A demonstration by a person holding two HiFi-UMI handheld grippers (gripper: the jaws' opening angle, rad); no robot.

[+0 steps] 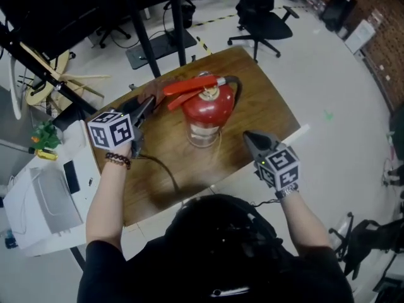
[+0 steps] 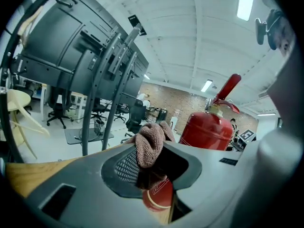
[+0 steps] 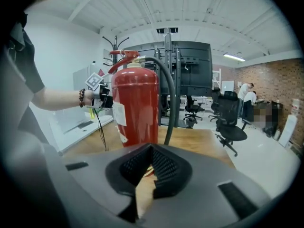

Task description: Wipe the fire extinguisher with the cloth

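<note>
A red fire extinguisher (image 1: 205, 109) stands upright on the wooden table (image 1: 265, 115), its black hose (image 3: 170, 99) curving down its side. My left gripper (image 1: 146, 106) is held up at the extinguisher's left, level with the red handle, and is shut on a brown cloth (image 2: 151, 144) bunched between its jaws. In the left gripper view the extinguisher (image 2: 213, 129) rises just beyond the cloth. My right gripper (image 1: 251, 141) hovers at the extinguisher's right near the table's front edge, jaws shut with nothing in them. The right gripper view shows the extinguisher's body (image 3: 135, 106) close ahead.
A white desk with a printer (image 1: 44, 197) sits left of the table. A black monitor stand (image 1: 142, 33) rises behind it, and office chairs (image 1: 262, 17) stand on the floor beyond. A black cable (image 1: 165, 169) trails across the tabletop.
</note>
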